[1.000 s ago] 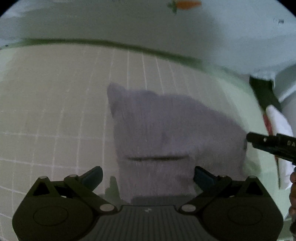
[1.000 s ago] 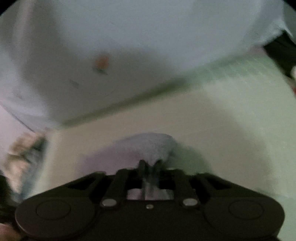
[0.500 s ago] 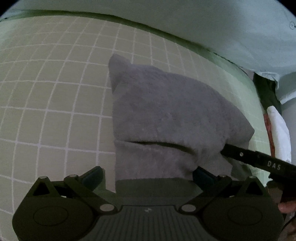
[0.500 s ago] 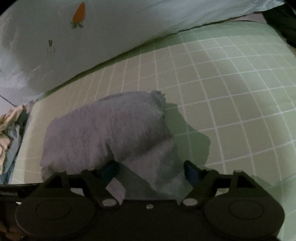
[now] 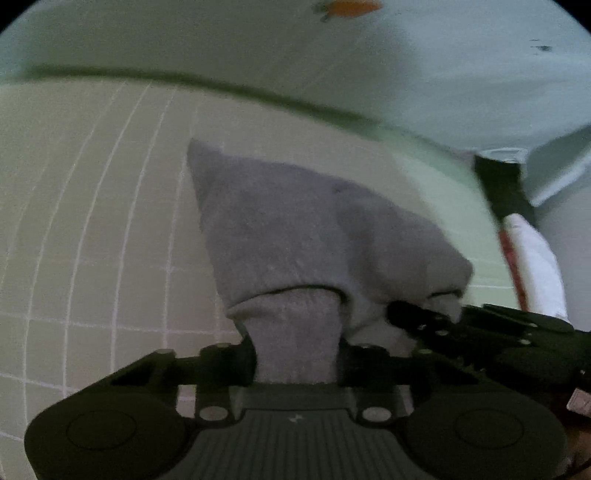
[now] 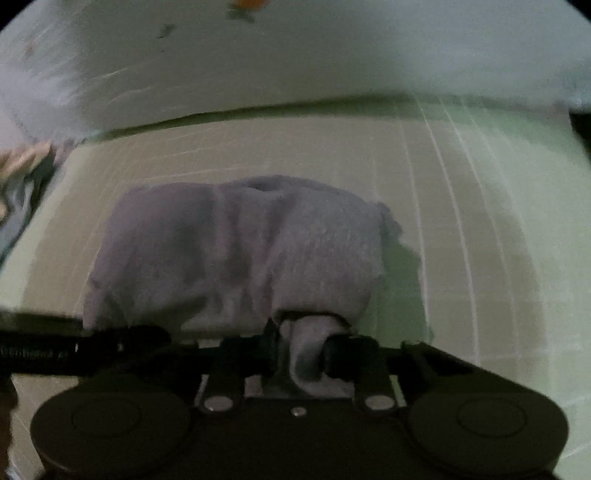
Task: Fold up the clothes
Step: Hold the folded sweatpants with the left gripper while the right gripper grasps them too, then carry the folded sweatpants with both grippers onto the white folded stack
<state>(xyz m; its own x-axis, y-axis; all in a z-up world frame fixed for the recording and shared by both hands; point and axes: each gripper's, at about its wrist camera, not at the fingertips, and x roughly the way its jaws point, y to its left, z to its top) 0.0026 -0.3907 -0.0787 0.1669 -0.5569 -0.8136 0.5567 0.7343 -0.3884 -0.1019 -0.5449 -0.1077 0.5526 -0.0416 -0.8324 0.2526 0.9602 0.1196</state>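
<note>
A grey fleecy garment point(image 5: 295, 236) lies folded on a pale green gridded mat point(image 5: 92, 221). My left gripper point(image 5: 295, 354) is shut on its near edge, with cloth bunched between the fingers. My right gripper point(image 6: 306, 354) is shut on the near right corner of the same garment point(image 6: 236, 251). The right gripper also shows at the right of the left wrist view point(image 5: 480, 332), and the left gripper at the left edge of the right wrist view point(image 6: 74, 350). Both views are blurred.
A pale sheet with an orange carrot print point(image 5: 347, 7) hangs behind the mat. A dark item and a white cloth point(image 5: 535, 266) lie at the right. Crumpled clothes point(image 6: 22, 177) lie beyond the mat's left end.
Both grippers, open half a second ago around the garment's near edge, have shut on it. The near edge is now bunched and lifted a little.
</note>
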